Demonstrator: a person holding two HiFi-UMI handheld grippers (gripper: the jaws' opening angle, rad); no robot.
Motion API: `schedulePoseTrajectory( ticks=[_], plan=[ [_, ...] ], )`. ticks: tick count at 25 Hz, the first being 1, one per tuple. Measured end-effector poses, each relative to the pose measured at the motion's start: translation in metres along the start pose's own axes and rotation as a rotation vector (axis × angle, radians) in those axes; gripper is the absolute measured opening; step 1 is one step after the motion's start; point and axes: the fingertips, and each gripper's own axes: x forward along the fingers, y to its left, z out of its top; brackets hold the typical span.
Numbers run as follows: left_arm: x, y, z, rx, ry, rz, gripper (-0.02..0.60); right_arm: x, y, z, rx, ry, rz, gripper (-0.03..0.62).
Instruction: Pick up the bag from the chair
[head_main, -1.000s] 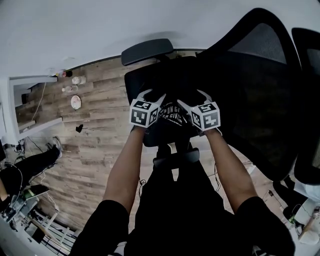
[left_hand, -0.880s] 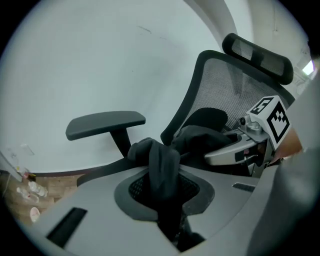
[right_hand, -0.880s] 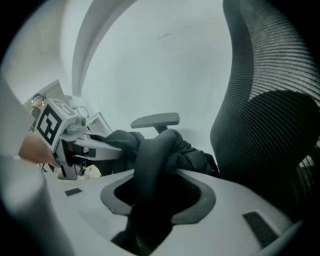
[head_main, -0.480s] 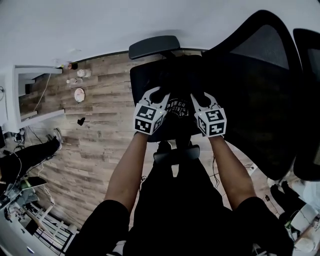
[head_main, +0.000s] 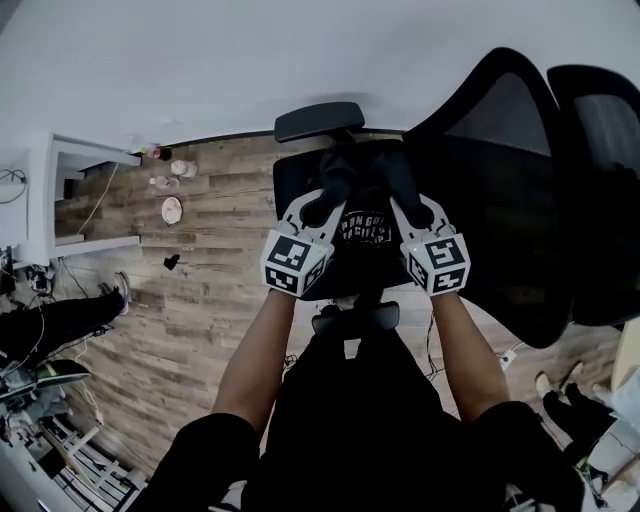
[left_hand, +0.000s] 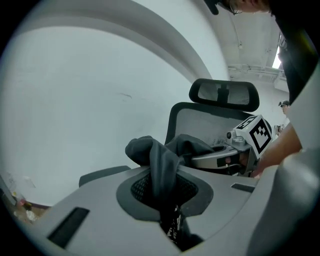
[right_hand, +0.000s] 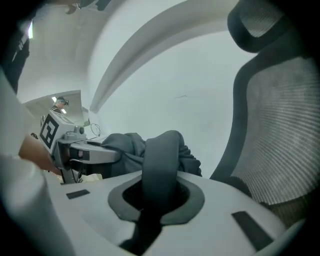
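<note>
Both sets of jaws have just been closing: the left hand-held gripper (head_main: 322, 203) and right hand-held gripper (head_main: 402, 205) each pinch a handle of the black printed fabric bag (head_main: 362, 236), which hangs over the black mesh office chair (head_main: 500, 220). Raise both evenly with firm grips, so it stays level.

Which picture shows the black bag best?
The head view: it shows most of the bag with its white print. The left gripper view shows only one pinched strap and bunched cloth; the right gripper view shows the other strap.
</note>
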Motion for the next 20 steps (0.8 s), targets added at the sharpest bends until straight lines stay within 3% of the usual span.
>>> schedulePoseTrajectory(
  ticks=[10,15,20],
  plan=[
    [-0.049,-0.029,0.118,0.164,-0.192,-0.028,0.052,-0.061,0.015,0.108,-0.001,-0.245,-0.015,0.049],
    [-0.089,-0.041,0.171,0.149,-0.343,-0.024,0.052,-0.096,0.035,0.164,0.02,-0.375,0.028,0.051],
    [-0.121,-0.051,0.21,0.193,-0.427,-0.028,0.052,-0.122,0.054,0.204,-0.013,-0.452,0.032,0.051]
  ],
)
